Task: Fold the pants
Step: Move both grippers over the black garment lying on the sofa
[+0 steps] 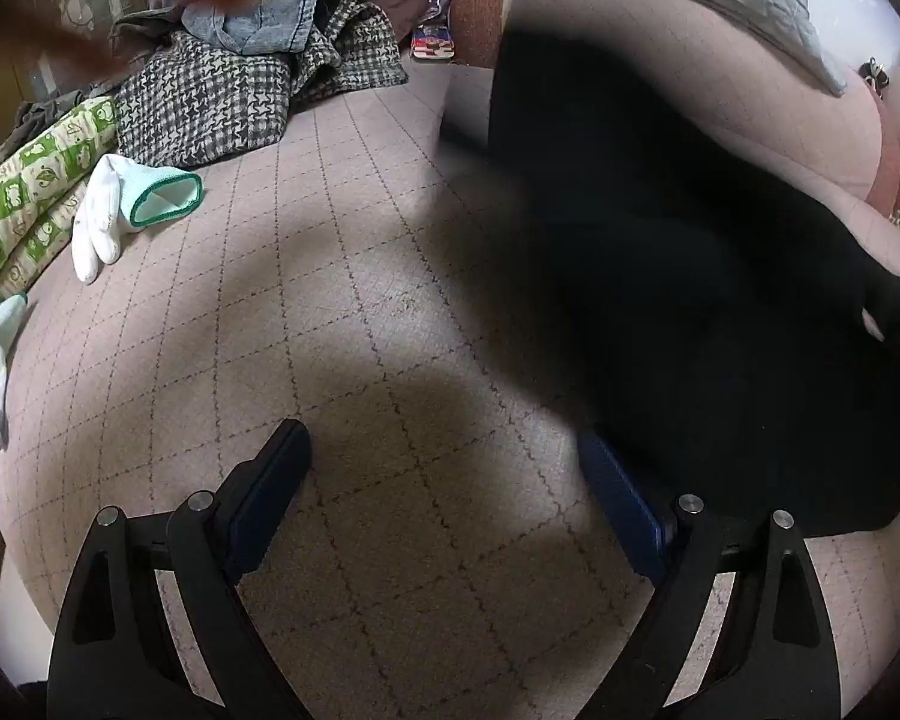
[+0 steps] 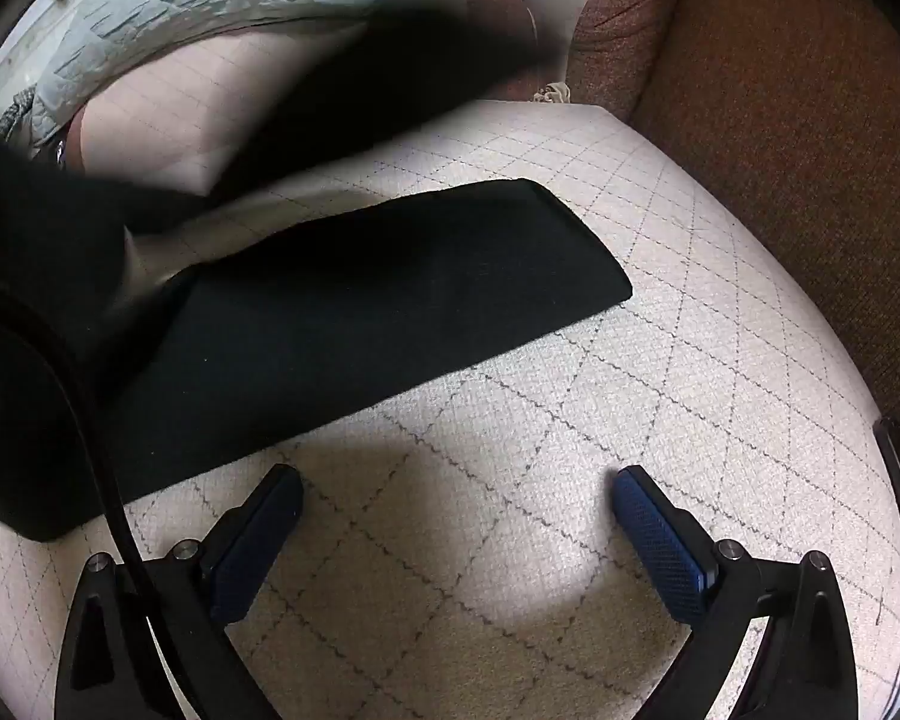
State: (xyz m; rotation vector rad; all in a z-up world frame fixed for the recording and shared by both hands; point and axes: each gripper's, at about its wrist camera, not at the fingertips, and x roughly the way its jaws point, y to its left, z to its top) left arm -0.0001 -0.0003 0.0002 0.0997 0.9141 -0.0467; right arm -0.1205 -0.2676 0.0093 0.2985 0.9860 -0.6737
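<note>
Black pants ahead-left of spread right gripper fingers.

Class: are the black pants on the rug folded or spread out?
Cannot tell fully: one leg of the black pants lies flat and straight; the rest is blurred.

Black tool frames, blue pads, silver screws.

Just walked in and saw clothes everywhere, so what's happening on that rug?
A person holding a gripper in each hand is working on black pants, which lie on a pale diamond-patterned rug. One leg lies flat in the right wrist view. The left gripper and right gripper are both open and hold nothing, hovering beside the fabric. White gloves and other clothes lie off to the side.
</note>
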